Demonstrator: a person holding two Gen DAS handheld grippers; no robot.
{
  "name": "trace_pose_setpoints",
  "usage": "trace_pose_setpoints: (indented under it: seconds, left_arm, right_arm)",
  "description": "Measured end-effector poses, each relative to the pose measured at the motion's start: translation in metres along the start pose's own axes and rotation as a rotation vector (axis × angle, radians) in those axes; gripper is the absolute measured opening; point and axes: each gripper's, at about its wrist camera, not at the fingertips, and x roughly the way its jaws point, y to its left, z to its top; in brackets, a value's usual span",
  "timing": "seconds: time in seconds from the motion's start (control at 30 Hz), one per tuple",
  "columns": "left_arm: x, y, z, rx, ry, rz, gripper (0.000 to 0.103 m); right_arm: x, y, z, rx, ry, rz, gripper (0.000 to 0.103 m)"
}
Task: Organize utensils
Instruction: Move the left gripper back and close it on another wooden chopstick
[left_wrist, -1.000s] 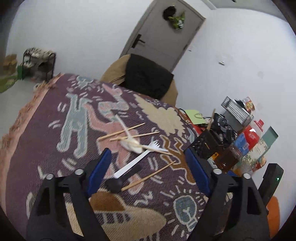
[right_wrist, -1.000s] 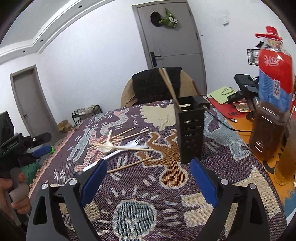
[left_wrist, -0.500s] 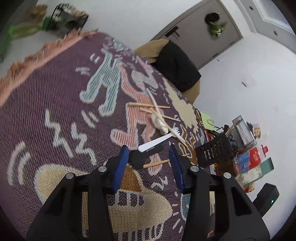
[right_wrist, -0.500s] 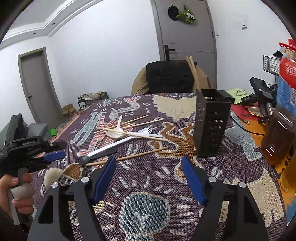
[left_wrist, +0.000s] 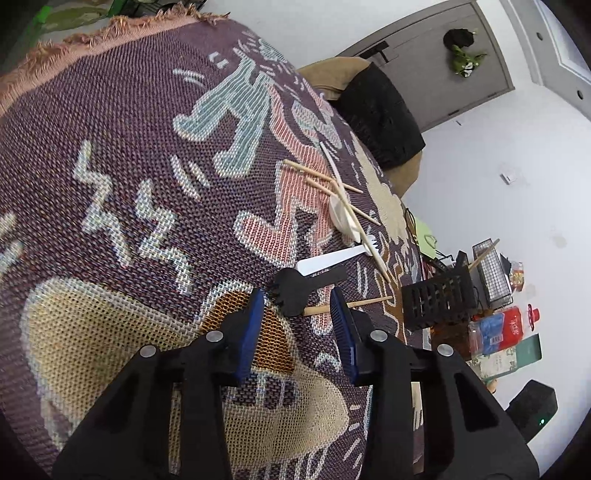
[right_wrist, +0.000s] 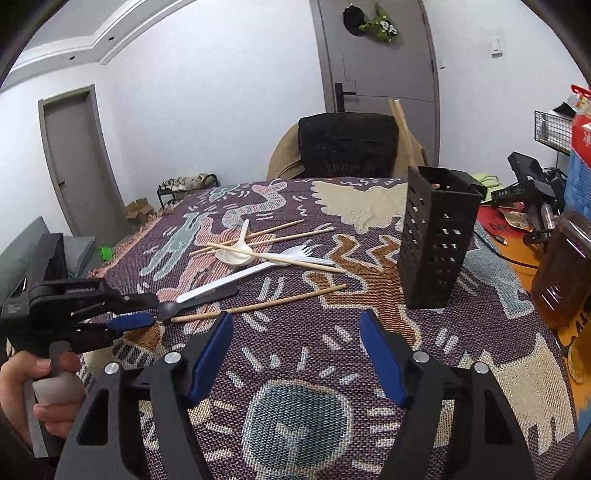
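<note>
A black slotted utensil holder stands upright on the patterned tablecloth, chopsticks leaning inside. The left gripper, jaws just narrowing, brackets a black fork's head without pinching it; the right gripper hovers open, empty.

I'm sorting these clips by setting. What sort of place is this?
Most likely a room in a home: a table under a woven patterned cloth, a shoe rack by the wall, a grey door with a soft toy hung on it, and bottles at the table's edge.
</note>
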Motion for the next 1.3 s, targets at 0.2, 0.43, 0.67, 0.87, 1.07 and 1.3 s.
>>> trace_pose_setpoints:
  seconds: [0.2,0.43,0.67,0.87,1.07,1.3]
  left_arm:
    - [0.012,0.003,-0.004,-0.062,-0.009,-0.027,0.030]
    - [0.015,0.009,-0.004,-0.107,-0.023,-0.012,0.006]
    - [-0.009,0.011,0.003,-0.075,-0.076,-0.028,0.003]
    - [-0.038,0.010,0.012,-0.032,-0.140,-0.043,0.003]
    - [-0.067,0.015,0.024,-0.021,-0.207,-0.053,0.003]
    - [-0.088,0.024,0.034,-0.035,-0.262,-0.059,0.003]
  right_arm:
    - [0.009,0.021,0.001,-0.076,0.041,0.031,0.056]
    - [0.017,0.054,0.001,-0.183,0.069,0.071,0.049]
    - [0.036,0.093,0.005,-0.337,0.124,0.128,0.035]
    - [0.068,0.122,0.003,-0.490,0.218,0.148,0.024]
    - [0.092,0.142,0.001,-0.648,0.307,0.132,0.024]
    - [0.108,0.163,0.003,-0.769,0.355,0.137,0.023]
